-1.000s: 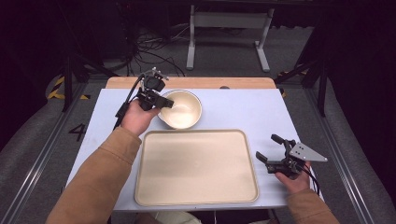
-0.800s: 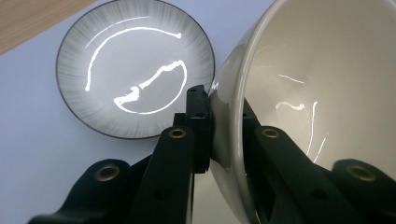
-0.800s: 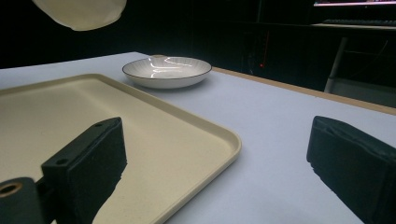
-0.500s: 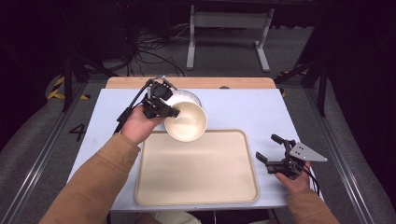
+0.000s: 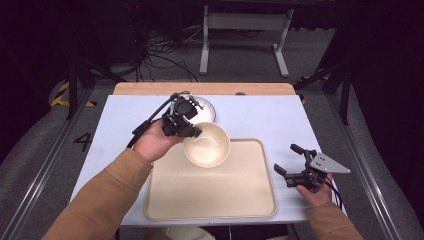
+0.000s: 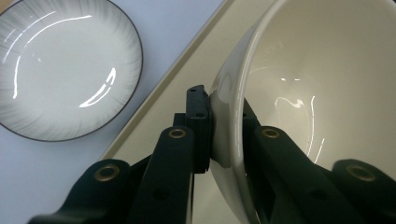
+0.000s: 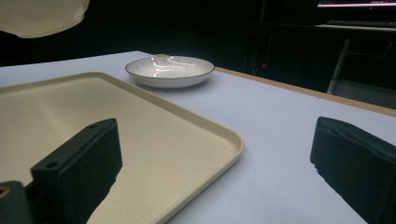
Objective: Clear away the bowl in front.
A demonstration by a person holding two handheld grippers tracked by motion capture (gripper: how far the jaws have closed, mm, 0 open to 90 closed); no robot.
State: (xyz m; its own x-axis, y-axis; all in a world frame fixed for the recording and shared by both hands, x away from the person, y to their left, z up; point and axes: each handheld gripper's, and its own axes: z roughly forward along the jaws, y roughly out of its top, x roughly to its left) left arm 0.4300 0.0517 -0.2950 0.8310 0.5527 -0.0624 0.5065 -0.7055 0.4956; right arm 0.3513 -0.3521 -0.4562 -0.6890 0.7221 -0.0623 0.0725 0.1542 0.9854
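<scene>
My left gripper (image 5: 186, 129) pinches the bowl (image 5: 206, 144) by its rim, holding it tilted above the tray's (image 5: 210, 200) far edge. Behind sits the plate (image 6: 65, 70). My right gripper (image 5: 294, 163) rests beside the tray, jaws wide.

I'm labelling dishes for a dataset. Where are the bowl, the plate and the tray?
bowl (image 5: 206, 145): high view, on its inner bottom.
plate (image 7: 169, 68): right gripper view, on its shiny inside.
tray (image 5: 215, 192): high view, on its bare flat floor.
</scene>
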